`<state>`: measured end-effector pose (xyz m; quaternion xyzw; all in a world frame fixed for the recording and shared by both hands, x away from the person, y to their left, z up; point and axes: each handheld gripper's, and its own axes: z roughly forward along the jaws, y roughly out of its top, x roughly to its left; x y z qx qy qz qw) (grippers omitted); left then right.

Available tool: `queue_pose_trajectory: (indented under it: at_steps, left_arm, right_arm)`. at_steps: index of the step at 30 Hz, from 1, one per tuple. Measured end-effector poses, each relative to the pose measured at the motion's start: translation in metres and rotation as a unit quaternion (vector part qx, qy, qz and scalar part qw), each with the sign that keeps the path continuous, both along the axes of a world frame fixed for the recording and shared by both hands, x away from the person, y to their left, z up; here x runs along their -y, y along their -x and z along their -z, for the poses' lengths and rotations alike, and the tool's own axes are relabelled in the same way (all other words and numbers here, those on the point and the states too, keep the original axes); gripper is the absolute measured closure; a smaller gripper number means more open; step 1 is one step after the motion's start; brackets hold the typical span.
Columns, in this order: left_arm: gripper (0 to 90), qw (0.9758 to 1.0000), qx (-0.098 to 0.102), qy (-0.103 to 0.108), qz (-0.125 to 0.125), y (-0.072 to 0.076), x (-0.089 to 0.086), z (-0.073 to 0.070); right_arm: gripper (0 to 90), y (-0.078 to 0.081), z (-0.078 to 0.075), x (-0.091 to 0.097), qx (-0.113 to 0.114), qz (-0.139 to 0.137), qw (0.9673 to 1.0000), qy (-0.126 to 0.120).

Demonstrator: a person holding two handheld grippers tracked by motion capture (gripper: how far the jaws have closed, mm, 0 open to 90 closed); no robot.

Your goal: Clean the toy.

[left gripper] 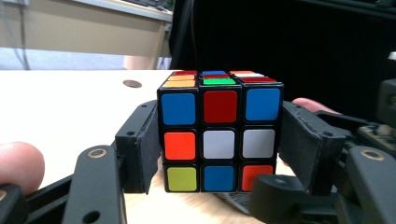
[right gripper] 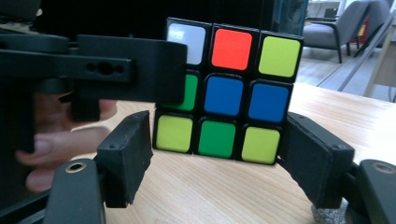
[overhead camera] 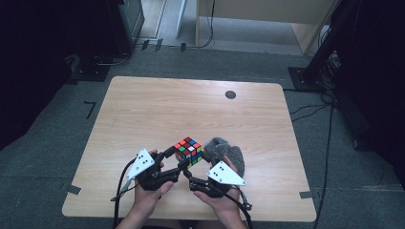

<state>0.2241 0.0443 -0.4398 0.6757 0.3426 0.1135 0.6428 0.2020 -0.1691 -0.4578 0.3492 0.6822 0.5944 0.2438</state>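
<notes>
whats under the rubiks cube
The rubiks cube rests directly on the bare wooden table. Nothing shows at its bottom edge; the patch beneath the cube itself is covered.

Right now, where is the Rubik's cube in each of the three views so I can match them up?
High view: the Rubik's cube sits on the table's near middle, just ahead of both grippers.
Left gripper view: the cube stands at center, between the two black jaws.
Right gripper view: the cube is at upper center, its lowest row between the jaws.
Shared landmark: the light wooden table under the cube.
</notes>
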Motion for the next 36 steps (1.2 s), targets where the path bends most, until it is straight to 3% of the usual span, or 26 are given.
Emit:
queue_pose_trajectory:
  at_steps: [3, 9, 15, 19, 22, 26, 30, 35, 36]
  left_arm:
    - [34.9, 1.0000, 0.001, 0.000, 0.004, 0.002, 0.003, 0.001]
    - [34.9, 0.9997, -0.019, 0.010, 0.012, -0.002, 0.000, 0.002]
    - [34.2, 0.9988, -0.037, 0.009, 0.032, -0.008, -0.002, 0.006]
    - [33.1, 0.9985, -0.036, 0.005, 0.042, -0.010, -0.004, 0.003]
    - [31.0, 0.9987, -0.029, 0.023, 0.036, -0.010, -0.009, 0.000]
    - [25.2, 0.9992, -0.008, 0.034, 0.020, -0.013, -0.022, -0.006]
    - [23.7, 0.9999, 0.004, 0.002, 0.010, -0.019, -0.031, -0.004]
    - [26.7, 0.9997, 0.019, -0.012, -0.002, -0.024, -0.039, 0.005]
    - [26.6, 0.9995, 0.021, -0.023, 0.000, -0.025, -0.040, 0.008]
  right_arm:
    - [31.2, 0.000, 0.000, 0.001, 0.004, 0.008, 1.0000, -0.004]
    - [34.6, 0.000, 0.000, 0.003, 0.004, 0.012, 0.9999, -0.002]
    - [34.8, -0.001, 0.000, 0.003, -0.002, 0.007, 0.9995, 0.030]
    - [34.8, -0.001, -0.001, 0.005, 0.002, 0.001, 0.9991, 0.042]
    - [34.8, -0.001, -0.001, 0.005, 0.006, 0.005, 0.9980, 0.062]
    - [34.9, -0.005, 0.002, 0.010, -0.013, 0.018, 0.9966, 0.079]
    - [34.9, -0.010, 0.002, 0.019, -0.022, 0.029, 0.9961, 0.081]
    - [34.9, -0.014, -0.002, 0.032, -0.028, 0.042, 0.9944, 0.093]
    - [34.9, -0.015, -0.004, 0.035, -0.028, 0.043, 0.9939, 0.097]
